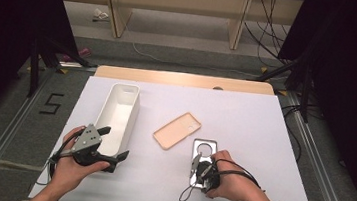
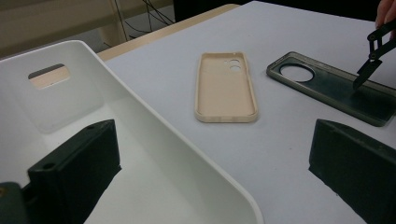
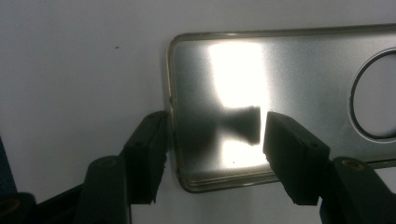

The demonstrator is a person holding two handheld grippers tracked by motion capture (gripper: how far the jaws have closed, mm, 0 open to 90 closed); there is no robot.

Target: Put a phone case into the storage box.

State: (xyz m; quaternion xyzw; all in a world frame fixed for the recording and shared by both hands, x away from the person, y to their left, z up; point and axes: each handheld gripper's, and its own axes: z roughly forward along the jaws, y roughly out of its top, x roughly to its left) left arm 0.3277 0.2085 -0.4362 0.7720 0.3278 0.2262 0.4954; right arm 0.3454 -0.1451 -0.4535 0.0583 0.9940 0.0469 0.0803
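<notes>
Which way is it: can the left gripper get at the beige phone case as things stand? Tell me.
Probably yes: the left gripper straddles the white bin's wall, and bare table lies between it and the beige phone case.

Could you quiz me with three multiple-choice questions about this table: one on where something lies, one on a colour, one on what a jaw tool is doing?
1. Where does the beige phone case lie?
A. inside the white bin
B. on the table between the white bin and the dark phone case
C. on the floor

2. What colour is the bin?
A. white
B. red
C. black

3. How do the jaws of the right gripper stand?
A. clamped on the beige case
B. inside the bin
C. apart, one outside the dark case's short end, one over its inside

Answers: 1 B, the high view shows it between them. 2 A, its walls are white. 3 C, the right gripper view shows a gap.
</notes>
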